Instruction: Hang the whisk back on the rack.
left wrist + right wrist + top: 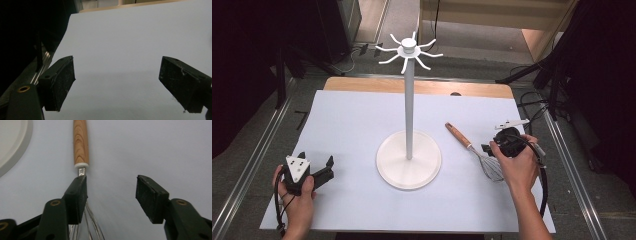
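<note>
Right gripper: jaws stood spread wide, nothing pinched between them. In the right gripper view the left-hand jaw sat over the whisk, right where the wires meet the metal collar below the wooden handle; whether it touched the whisk could not be told. The other jaw hung over bare sheet, well clear of the whisk. Wires fanned out under and beside the left-hand jaw toward the bottom of the frame; the handle ran straight up to the top edge.

High view: right gripper held in the right hand at centre right of the frame, at the whisk's wire end. The whisk lay flat on the white sheet, handle pointing to the upper left, wires to the lower right, just right of the stand's round base.

Left gripper: jaws also wide apart, holding nothing, only sheet between them. In the high view the left gripper sat at lower left in the left hand, well apart from the whisk.

Around: white hook stand upright at centre frame, pole rising to a ring of curved hooks, all bare. Its base stood between the two grippers; a slice of that base showed at the upper left of the right gripper view, near the handle but not touching it.
</note>
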`<state>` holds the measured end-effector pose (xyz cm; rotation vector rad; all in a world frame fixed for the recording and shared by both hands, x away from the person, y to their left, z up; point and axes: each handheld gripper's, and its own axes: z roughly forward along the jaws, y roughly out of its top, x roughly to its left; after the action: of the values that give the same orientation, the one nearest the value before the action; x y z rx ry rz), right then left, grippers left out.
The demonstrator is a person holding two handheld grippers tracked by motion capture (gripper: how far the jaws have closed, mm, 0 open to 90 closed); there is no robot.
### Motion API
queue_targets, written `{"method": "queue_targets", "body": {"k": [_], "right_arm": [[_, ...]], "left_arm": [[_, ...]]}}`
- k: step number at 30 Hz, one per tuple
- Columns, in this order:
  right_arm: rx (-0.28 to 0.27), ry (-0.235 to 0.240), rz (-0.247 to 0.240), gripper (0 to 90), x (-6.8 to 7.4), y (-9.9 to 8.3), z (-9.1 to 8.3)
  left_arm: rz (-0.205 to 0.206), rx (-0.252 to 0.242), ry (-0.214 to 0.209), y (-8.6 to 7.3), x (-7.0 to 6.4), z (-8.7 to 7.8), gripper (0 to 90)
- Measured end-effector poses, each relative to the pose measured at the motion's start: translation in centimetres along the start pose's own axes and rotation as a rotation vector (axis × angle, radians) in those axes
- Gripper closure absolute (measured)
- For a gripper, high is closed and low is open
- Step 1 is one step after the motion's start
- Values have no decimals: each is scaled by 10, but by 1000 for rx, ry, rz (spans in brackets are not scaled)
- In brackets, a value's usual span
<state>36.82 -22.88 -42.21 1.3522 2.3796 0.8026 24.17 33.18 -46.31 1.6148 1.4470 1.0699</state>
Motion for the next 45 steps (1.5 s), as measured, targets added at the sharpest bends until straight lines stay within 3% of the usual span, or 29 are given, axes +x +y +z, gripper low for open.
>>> {"method": "queue_targets", "body": {"k": [11,18,22,33,36,45], "right_arm": [[85,51,-42,542,7,17,7],[134,76,-49,535,15,27,18],[150,65,-69,587,19,32,23],[208,60,-127,621,27,44,34],[239,46,-170,635,29,47,39],[261,60,-188,628,32,53,47]], "left_arm": [[3,-4,0,0,0,0,141],[3,-2,-1,0,0,0,140],[3,0,-1,0,0,0,140],[-2,-1,-4,0,0,0,141],[-3,-1,-4,0,0,0,140],[-2,-1,-6,0,0,0,140]]}}
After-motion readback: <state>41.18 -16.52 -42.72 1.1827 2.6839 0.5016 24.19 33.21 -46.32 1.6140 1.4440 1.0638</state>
